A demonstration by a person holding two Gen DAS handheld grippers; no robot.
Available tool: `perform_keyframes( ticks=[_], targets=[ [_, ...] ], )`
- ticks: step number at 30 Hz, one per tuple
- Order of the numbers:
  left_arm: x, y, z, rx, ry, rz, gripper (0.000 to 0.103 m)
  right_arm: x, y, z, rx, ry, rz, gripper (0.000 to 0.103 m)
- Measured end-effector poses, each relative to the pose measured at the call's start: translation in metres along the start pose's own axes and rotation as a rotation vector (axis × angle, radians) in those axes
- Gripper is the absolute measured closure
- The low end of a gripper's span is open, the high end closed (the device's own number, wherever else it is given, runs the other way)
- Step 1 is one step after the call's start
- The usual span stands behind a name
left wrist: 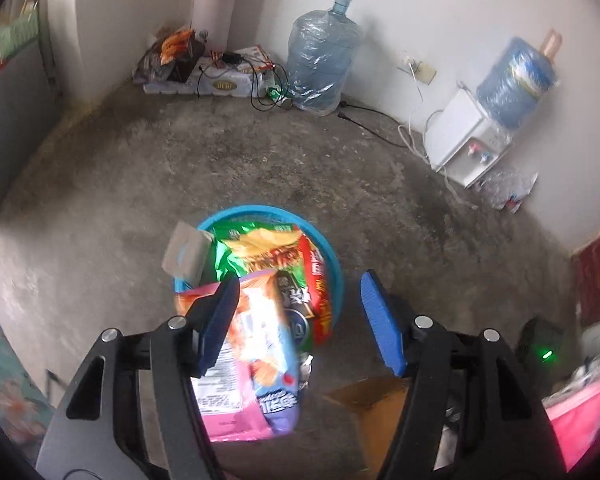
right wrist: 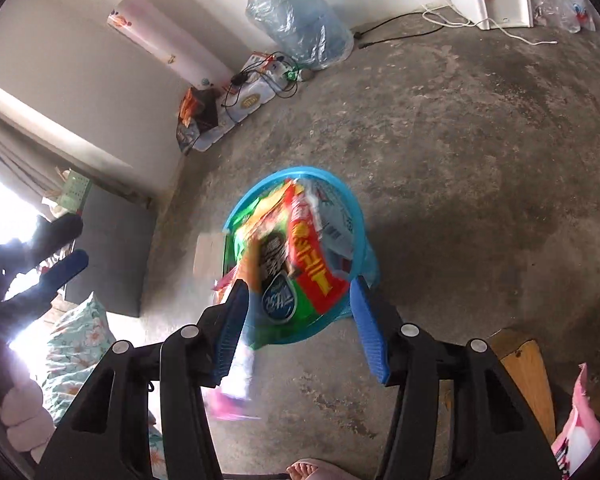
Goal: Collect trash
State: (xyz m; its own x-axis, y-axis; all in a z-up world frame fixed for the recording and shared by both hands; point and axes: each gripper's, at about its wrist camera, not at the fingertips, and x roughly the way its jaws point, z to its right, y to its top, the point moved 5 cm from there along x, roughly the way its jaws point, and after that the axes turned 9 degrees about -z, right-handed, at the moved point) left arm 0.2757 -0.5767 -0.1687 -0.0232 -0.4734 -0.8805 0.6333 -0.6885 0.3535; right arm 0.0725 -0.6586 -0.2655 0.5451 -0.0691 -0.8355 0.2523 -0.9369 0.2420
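Left wrist | pink snack packet (left wrist: 252,364) lengthwise toward blue bin (left wrist: 336,264) | left gripper (left wrist: 300,316) agape, gripping nothing

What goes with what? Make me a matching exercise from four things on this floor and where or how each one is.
Things:
1. bin
2. water jug
3. water dispenser
4. pink wrapper

Place or state:
A. between the open fingers of the left gripper
B. by the wall, a blue bottle on top
C. mid-floor, stuffed with snack bags
D. against the wall, wrapped in clear plastic

Pairs: 1-C, 2-D, 3-B, 4-A
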Motion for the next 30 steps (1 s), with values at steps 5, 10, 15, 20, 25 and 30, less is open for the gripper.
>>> perform_keyframes(
  ticks=[5,10,15,20,25,30],
  targets=[
    [-0.037,-0.007,-0.014,-0.003,-0.023,0.054,0.043,0.021,-0.015,0.000,0.005,0.032,-0.072,0.051],
    [-0.106,-0.025,-0.033,0.020,-0.035,0.120,0.042,0.035,-0.032,-0.001,-0.025,0.066,-0.108,0.051],
    [-0.181,-0.067,-0.065,0.026,-0.005,0.182,0.036,0.059,-0.066,0.012,-0.016,0.051,-0.206,0.051],
    [-0.233,-0.123,-0.104,-0.014,0.039,0.212,0.035,0.075,-0.096,0.032,0.062,0.031,-0.292,0.051],
    [-0.269,-0.180,-0.142,-0.104,0.043,0.229,0.035,0.096,-0.134,0.041,0.110,0.018,-0.413,0.051],
    [-0.294,-0.226,-0.167,-0.189,0.032,0.277,0.032,0.129,-0.189,0.060,0.234,0.012,-0.560,0.048]
  ],
)
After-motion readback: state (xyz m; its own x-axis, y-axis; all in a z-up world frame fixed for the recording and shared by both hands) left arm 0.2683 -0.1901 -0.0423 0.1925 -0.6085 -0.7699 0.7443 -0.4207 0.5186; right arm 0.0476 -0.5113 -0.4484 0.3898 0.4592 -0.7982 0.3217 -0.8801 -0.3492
